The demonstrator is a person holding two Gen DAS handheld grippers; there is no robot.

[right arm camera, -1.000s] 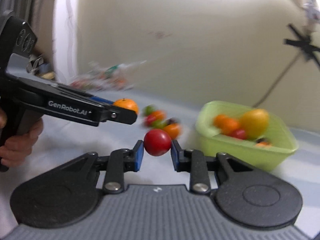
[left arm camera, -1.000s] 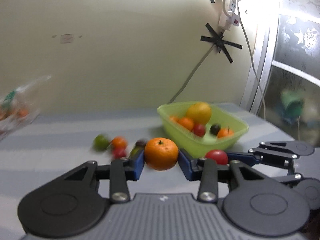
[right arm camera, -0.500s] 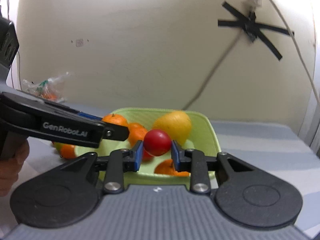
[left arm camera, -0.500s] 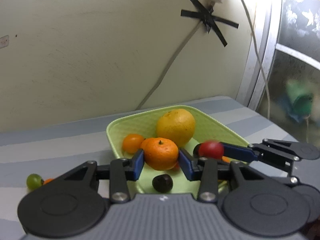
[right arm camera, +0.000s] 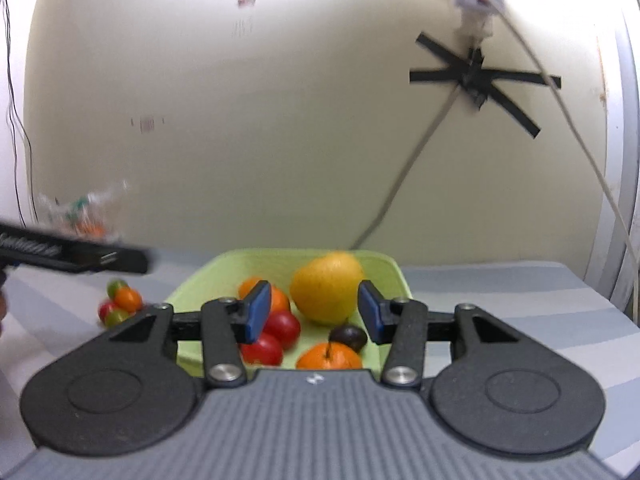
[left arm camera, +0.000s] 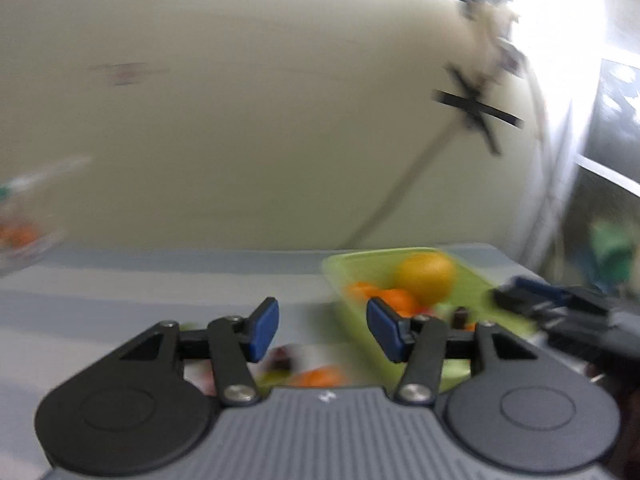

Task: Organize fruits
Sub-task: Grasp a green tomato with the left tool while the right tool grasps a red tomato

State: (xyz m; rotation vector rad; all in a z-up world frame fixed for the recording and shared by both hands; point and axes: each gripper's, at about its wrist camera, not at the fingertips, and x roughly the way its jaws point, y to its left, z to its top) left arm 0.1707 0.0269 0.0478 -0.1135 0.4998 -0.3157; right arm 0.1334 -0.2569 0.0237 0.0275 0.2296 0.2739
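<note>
The green basket (right arm camera: 224, 268) holds a big yellow fruit (right arm camera: 326, 292), two red tomatoes (right arm camera: 284, 328), mandarins (right arm camera: 328, 356) and a dark fruit (right arm camera: 348, 336). My right gripper (right arm camera: 314, 312) hangs over the basket, its jaws opening with nothing between them. In the blurred left wrist view, my left gripper (left arm camera: 324, 332) is left of the basket (left arm camera: 352, 264), jaws opening and empty, above a few loose small fruits (left arm camera: 320, 378) on the table. The same loose fruits (right arm camera: 120, 304) lie left of the basket. The left gripper's finger (right arm camera: 80, 254) crosses the left edge.
A clear plastic bag with fruit (right arm camera: 80, 212) lies at the far left by the wall. A cable (right arm camera: 400, 176) runs down the wall behind the basket. The striped tablecloth (right arm camera: 500, 292) extends right of the basket. The right gripper (left arm camera: 560, 312) shows at the right.
The left gripper let go of the mandarin and the right one let go of the red tomato; both now lie in the basket. The left gripper swung left, off the basket.
</note>
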